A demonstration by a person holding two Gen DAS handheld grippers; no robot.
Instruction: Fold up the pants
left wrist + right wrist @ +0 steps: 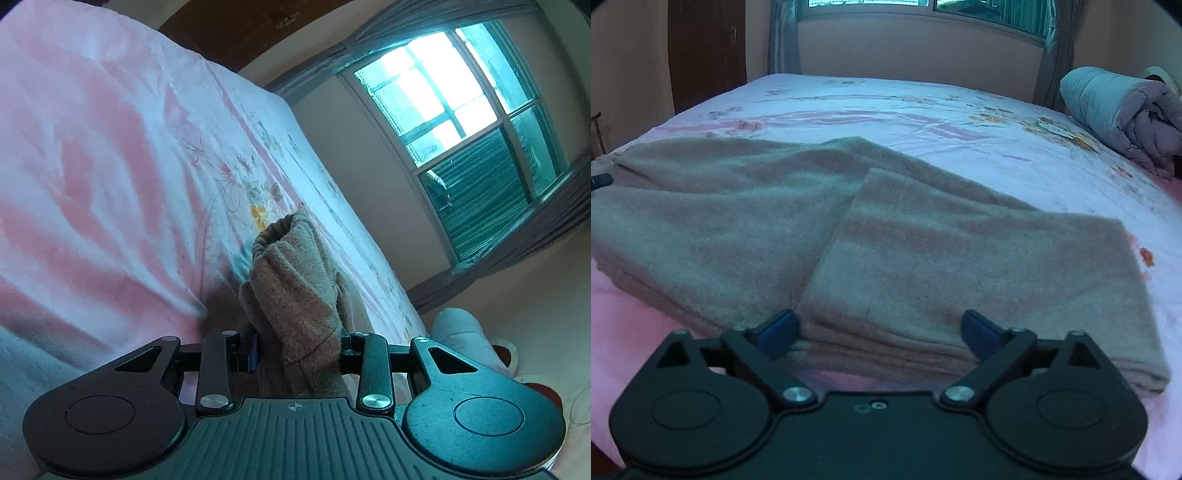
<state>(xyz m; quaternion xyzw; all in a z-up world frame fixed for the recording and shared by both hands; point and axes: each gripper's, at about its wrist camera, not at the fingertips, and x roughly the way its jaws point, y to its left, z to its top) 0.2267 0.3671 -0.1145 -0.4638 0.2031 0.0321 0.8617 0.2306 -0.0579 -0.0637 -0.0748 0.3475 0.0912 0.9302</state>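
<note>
Two black grippers worked one pair of fuzzy brown fleece pants [820, 221], which lay across the pink-and-white floral bedsheet [923, 110], legs folded one over the other. The left gripper [299, 354] pinched a bunched cuffed end of the fabric between its pads. The right gripper [879, 332] hovered at the near edge of the folded stack with its jaws spread wide and nothing clamped. To fold well, the right would likely need to slide under all layers before closing, matching the left's height, so both ends could lift together without the stack slipping. A rolled grey quilt [1123, 110] sat well apart
</note>
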